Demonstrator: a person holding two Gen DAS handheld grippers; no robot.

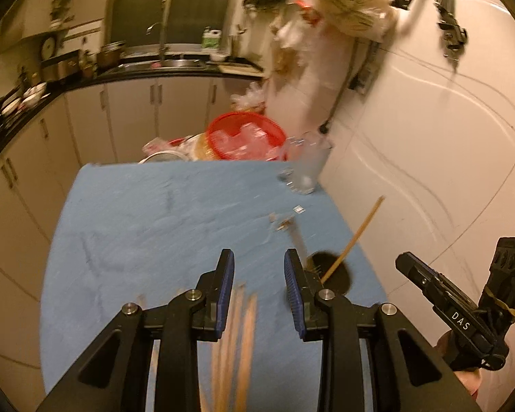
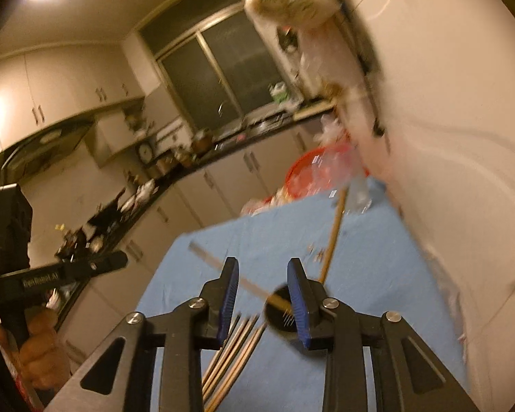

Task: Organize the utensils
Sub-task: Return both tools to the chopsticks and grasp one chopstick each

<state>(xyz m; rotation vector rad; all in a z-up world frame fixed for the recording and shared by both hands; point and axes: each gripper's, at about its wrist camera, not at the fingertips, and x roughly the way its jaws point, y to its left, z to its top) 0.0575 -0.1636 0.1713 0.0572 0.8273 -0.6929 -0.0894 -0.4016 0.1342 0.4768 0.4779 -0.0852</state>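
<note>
Several wooden chopsticks [image 1: 238, 343] lie in a blurred bundle on the blue table [image 1: 137, 226], just below my open, empty left gripper [image 1: 259, 285]. A black round holder [image 1: 333, 271] stands right of the left gripper with one chopstick [image 1: 355, 237] leaning out of it. In the right wrist view the bundle [image 2: 233, 353] lies under my open, empty right gripper [image 2: 262, 295]. The holder [image 2: 279, 314] sits by its right finger, with two chopsticks [image 2: 333, 237] sticking out. The right gripper also shows in the left wrist view [image 1: 446, 295].
A clear glass cup [image 1: 305, 168] stands at the table's far right corner. A red basket [image 1: 247, 137] with clutter sits beyond the far edge. A white wall [image 1: 446, 154] runs along the table's right side. Kitchen cabinets and a counter [image 1: 120, 75] stand behind.
</note>
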